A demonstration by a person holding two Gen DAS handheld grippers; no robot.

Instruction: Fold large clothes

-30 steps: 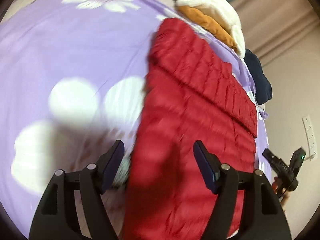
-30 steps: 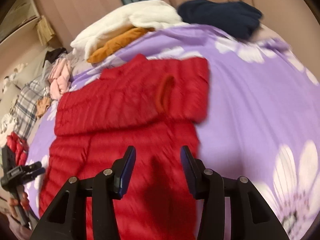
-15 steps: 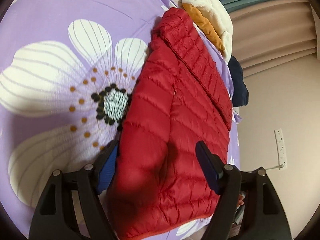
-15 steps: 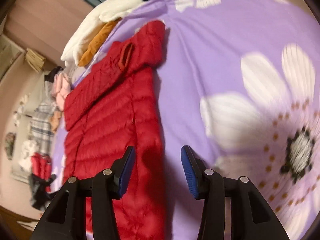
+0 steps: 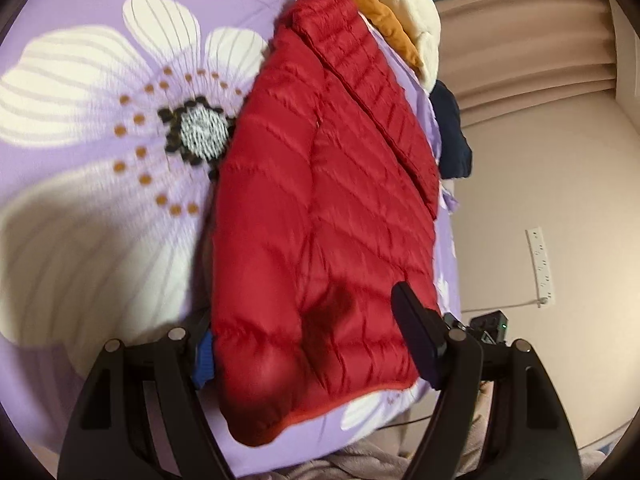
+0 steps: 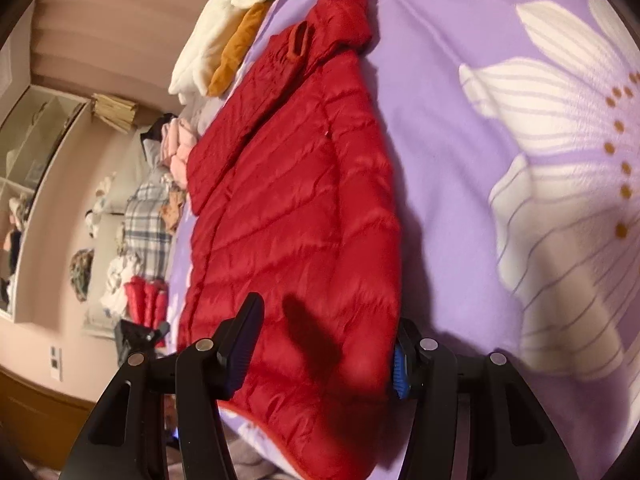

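Jacket (image 5: 320, 208) — red, quilted — lies flat on the purple flowered bedspread (image 5: 100, 40). Its hem corner sits between the spread jaws of the left gripper (image 5: 304, 344) (not pinched), and the right gripper (image 6: 324, 344), jaws opening, straddles the other corner.

Both tools: left tool (image 5: 308, 344) & right tool (image 6: 326, 344) w/ matte black arms, silver rivets, ribbed blue pads.

We see bare purple sheet (image 6: 460, 160) open beside the red jacket (image 6: 296, 200). Past its collar, a pile of clothes (image 6: 224, 40) blocks our way.
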